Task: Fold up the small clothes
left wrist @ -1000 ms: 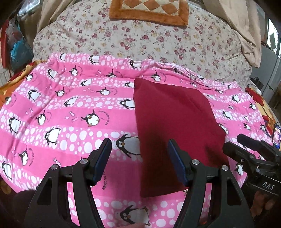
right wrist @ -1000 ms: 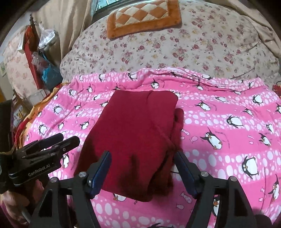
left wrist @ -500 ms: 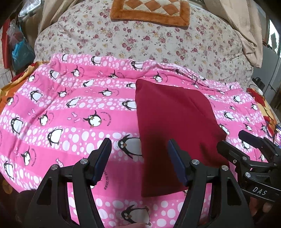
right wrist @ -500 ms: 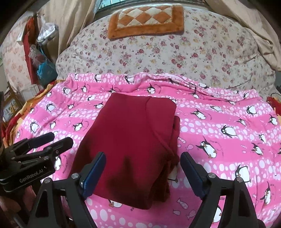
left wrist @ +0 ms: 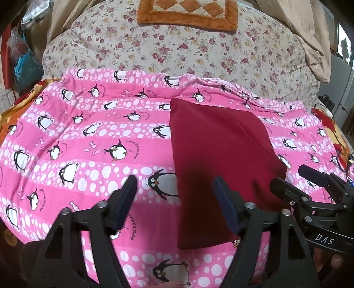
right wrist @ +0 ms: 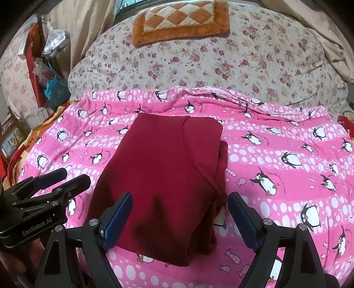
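A dark red garment [left wrist: 216,155] lies folded into a thick rectangle on the pink penguin blanket [left wrist: 88,144]. My left gripper [left wrist: 174,183] hovers over its near left edge; its jaws are opening and press on nothing, with the cloth and blanket below the gap. In the right wrist view the garment [right wrist: 166,166] shows stacked layers along its right side. My right gripper [right wrist: 180,197] stands open above the garment's near end and grips nothing. Each gripper shows in the other's view: the right gripper [left wrist: 309,183] at the right edge, the left gripper [right wrist: 64,177] at the left.
Behind the blanket rises a bulky floral duvet [left wrist: 177,55] with an orange checked mat [left wrist: 188,11] on top. Bags [right wrist: 53,88] hang at the far left, beige fabric [left wrist: 309,33] at the far right. Pink blanket [right wrist: 276,144] spreads on both sides of the garment.
Both grippers' jaws have spread wider, the right one first, the left one just now. The red garment has stayed flat on the blanket.
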